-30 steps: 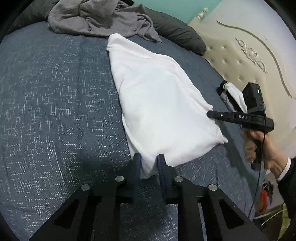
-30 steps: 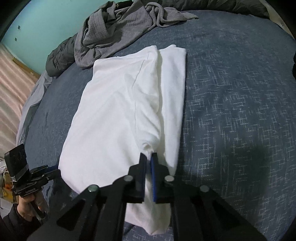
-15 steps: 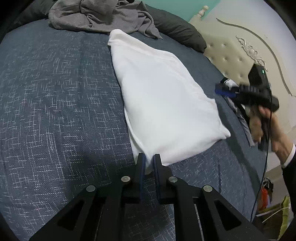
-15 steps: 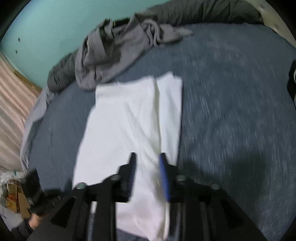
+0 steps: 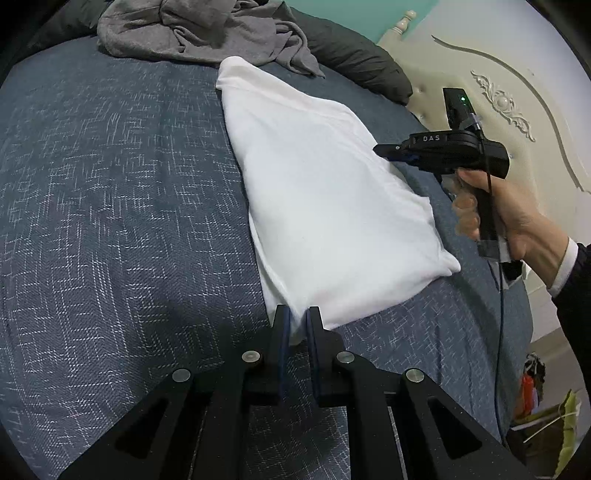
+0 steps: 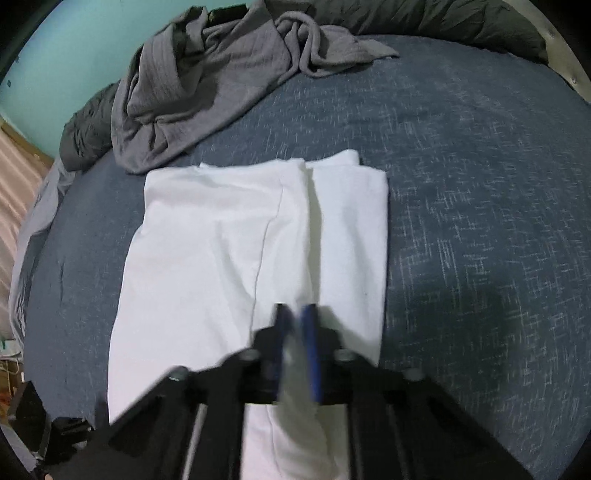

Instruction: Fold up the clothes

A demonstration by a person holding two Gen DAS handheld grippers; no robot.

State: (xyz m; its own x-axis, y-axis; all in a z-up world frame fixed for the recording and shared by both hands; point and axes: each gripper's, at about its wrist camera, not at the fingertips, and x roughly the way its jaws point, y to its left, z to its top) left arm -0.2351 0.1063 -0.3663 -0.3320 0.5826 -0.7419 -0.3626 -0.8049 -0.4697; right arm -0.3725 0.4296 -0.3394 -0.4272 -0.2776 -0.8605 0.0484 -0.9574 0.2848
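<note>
— Fingers first: what are the left gripper's (image 5: 295,325) doing?

— They stand narrow, a slim gap between them, right at the near corner of the white garment (image 5: 325,192). Cloth shows between the tips, but I cannot tell if it is really pinched.

— And the right gripper (image 6: 295,325)?

— Blurred in its own view. A small gap shows between its blue pads (image 6: 312,343), held over the near end of the garment; white fabric shows through the gap, so grip or no grip is unclear. From the left wrist view it hovers beside the garment's far long edge, in the person's hand (image 5: 506,214).

— Where does the garment lie?

— Flat on the blue bedspread (image 5: 110,184), already folded into a long panel. Its long axis runs away from the left fingers toward the grey clothes pile (image 5: 199,29). The left gripper is the nearer one to the hem corner.

— Any containers?

— None visible.

— Next move, in your judgement?

— Probably lifting the near end and carrying it along that axis toward the far end.
</note>
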